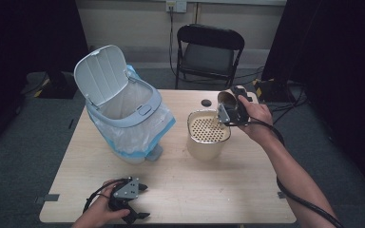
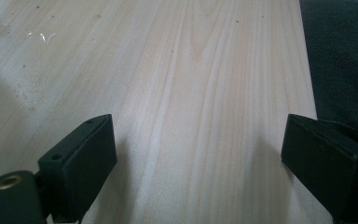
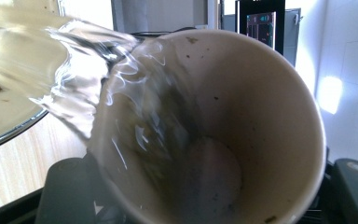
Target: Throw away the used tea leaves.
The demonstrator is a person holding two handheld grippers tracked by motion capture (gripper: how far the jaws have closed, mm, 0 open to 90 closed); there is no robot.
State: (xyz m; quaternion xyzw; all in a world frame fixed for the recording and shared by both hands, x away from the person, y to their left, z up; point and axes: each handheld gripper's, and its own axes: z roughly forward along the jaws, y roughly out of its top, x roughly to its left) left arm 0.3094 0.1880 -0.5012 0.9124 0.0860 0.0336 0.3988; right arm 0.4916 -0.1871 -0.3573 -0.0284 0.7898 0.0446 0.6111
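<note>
We judge the job about halfway through: the cup is tipped and liquid is leaving it, but some remains inside, and the cup is not yet set down or thrown away.

Largest first, the pale wood-grain table [image 1: 171, 190] carries everything. On its far left stands the grey plastic bin [image 1: 123, 118], tilted, its ribbed lid [image 1: 100, 73] swung up and a thin, crinkled blue-white liner [image 1: 164, 124] spilling over the rim. Right of it sits the cream strainer bucket [image 1: 208, 134], a rounded-square tub whose top is a flat plate pierced with rows of small holes.

Just above the bucket's far right corner, our right gripper [image 1: 232, 110] holds the paper cup [image 3: 223, 130] on its side, the jaws closed on its wall. The cup is a smooth, tapered cone, its beige inside flecked with dark bits. A clear, glassy stream of liquid [image 3: 70, 79] spills from its lip towards the perforated plate.

Our left gripper [image 2: 198, 154] rests near the table's front edge, jaws wide apart with nothing between them.
</note>
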